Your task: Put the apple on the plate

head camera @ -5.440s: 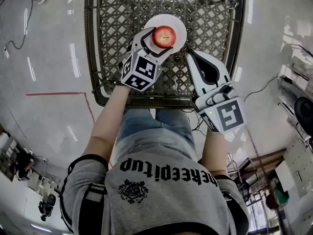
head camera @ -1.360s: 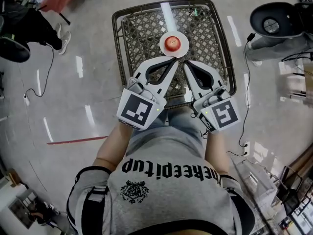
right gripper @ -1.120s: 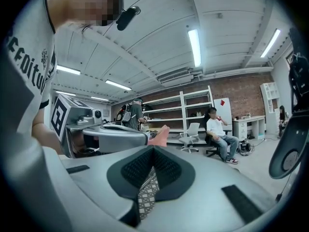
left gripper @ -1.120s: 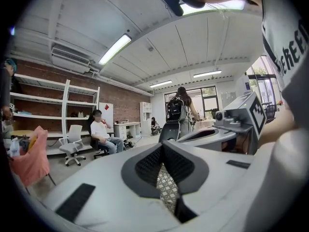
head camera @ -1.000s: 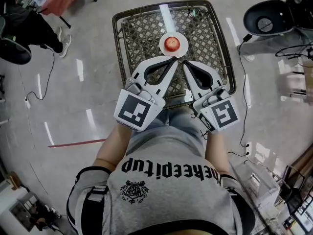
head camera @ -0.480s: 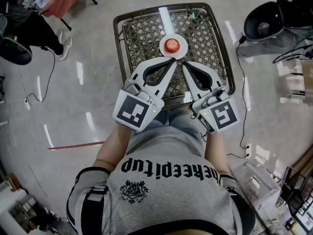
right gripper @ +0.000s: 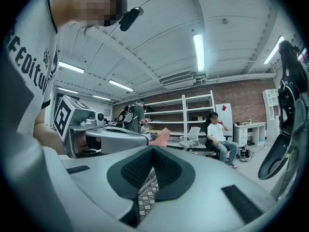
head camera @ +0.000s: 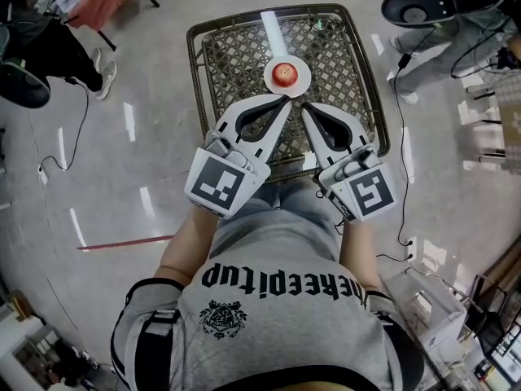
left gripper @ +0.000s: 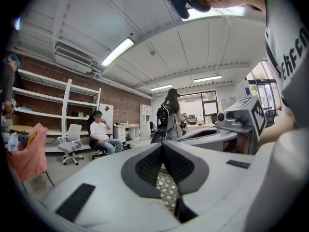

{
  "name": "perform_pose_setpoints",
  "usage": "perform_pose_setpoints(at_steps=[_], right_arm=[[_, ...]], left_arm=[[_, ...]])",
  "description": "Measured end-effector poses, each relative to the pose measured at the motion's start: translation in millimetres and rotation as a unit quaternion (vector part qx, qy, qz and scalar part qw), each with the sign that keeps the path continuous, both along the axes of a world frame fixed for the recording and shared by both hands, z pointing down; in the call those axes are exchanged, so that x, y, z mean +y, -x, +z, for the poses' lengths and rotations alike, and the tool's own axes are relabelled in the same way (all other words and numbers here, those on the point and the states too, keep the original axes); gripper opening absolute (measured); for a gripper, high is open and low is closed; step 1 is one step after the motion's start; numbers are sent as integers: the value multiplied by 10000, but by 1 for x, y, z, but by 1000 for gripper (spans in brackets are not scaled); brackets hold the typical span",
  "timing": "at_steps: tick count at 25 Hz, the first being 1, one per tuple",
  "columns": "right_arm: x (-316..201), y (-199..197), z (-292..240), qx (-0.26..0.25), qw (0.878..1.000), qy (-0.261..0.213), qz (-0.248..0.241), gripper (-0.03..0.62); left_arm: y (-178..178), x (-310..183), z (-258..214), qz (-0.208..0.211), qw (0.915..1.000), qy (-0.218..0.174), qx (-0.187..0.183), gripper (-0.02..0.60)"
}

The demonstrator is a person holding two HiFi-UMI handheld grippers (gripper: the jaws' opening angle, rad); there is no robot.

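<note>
Lattice-topped wicker table [head camera: 236, 55] bears a white plate [head camera: 299, 81] with the red apple [head camera: 284, 72] on it. Left gripper [head camera: 286, 99] and right gripper [head camera: 304, 107] hover near the plate, both clenched and empty.

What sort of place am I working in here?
Probably an open-plan lab or workshop office: brick wall with white shelving, a person seated by desks, and cables trailing across the polished floor.
</note>
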State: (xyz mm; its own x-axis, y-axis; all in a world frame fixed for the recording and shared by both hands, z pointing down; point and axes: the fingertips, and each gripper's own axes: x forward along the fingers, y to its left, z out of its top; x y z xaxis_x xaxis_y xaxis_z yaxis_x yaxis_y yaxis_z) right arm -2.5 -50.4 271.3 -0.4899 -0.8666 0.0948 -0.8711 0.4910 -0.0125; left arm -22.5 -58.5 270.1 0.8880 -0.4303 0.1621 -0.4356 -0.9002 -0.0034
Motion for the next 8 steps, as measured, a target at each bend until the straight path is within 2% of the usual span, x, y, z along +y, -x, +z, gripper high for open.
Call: perform_pose_setpoints(at_steps=[8], right_arm=[[1,4,-2,16,10000,-23,3,5]], left_arm=[[5,1,-1,8,10000,9,19,20]])
